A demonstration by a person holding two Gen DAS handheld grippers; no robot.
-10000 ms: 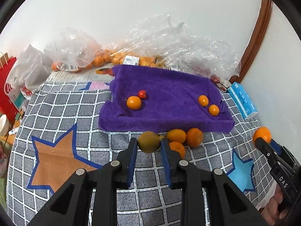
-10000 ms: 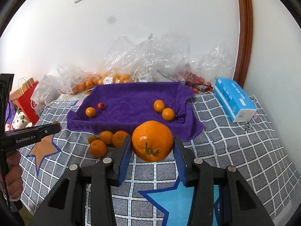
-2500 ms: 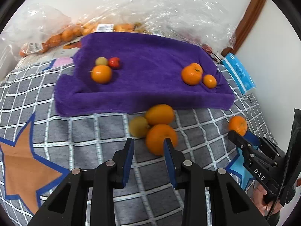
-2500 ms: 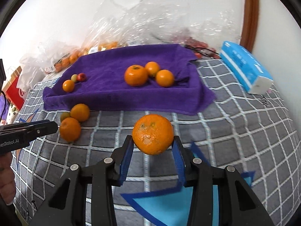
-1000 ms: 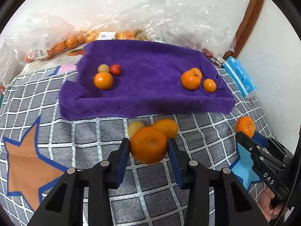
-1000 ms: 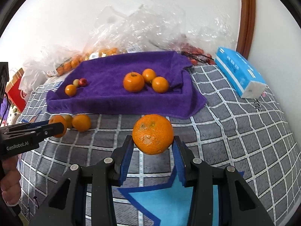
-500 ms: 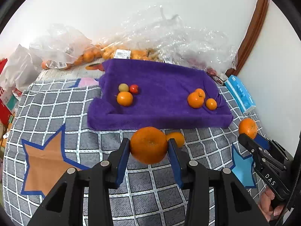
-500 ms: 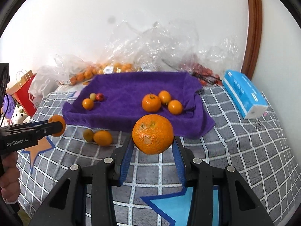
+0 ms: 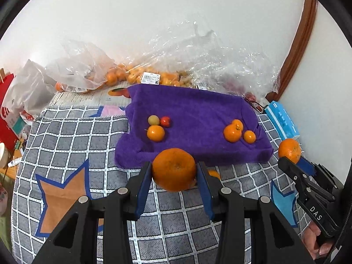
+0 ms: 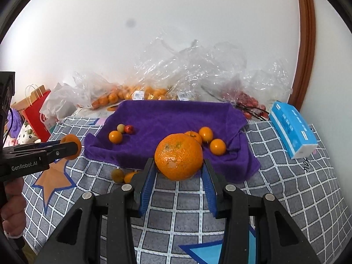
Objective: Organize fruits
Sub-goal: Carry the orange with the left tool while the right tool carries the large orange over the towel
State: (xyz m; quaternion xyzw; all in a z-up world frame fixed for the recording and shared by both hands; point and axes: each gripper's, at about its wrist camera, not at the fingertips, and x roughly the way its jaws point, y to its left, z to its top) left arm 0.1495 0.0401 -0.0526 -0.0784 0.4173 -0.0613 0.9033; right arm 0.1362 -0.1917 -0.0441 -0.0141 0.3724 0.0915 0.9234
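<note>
Now, both hands are full: each claw has one fruit.
Left claw (image 9: pixel 174 171): it pinches a mandarin (image 9: pixel 174 169) between its two blue pads, up in the air in front of the purple towel (image 9: pixel 198 110). The pads squeeze from both sides so the round fruit cannot roll out.
Right claw (image 10: pixel 178 168): it pinches a bigger orange (image 10: pixel 178 156), also lifted, just in front of the towel's near edge.
Towel: it looks like the place where the fruits get sorted.
Left pile: a small orange fruit (image 9: pixel 155 133), a yellow-green one (image 9: pixel 153 120) and a red one (image 9: pixel 165 121) sit close together.
Right pile: three orange fruits (image 9: pixel 232 133) sit close together, well apart from the left pile.
Still waiting: two little fruits (image 10: pixel 123 176) lie on the checked mat (image 9: pixel 66 136), near the towel's front edge.
Guess: each claw is likely taking its fruit to a pile on the towel.
Back wall: clear bags (image 10: pixel 136 92) of more fruit.
Blue box (image 10: pixel 292 129): it lies to the right, out of the way.
</note>
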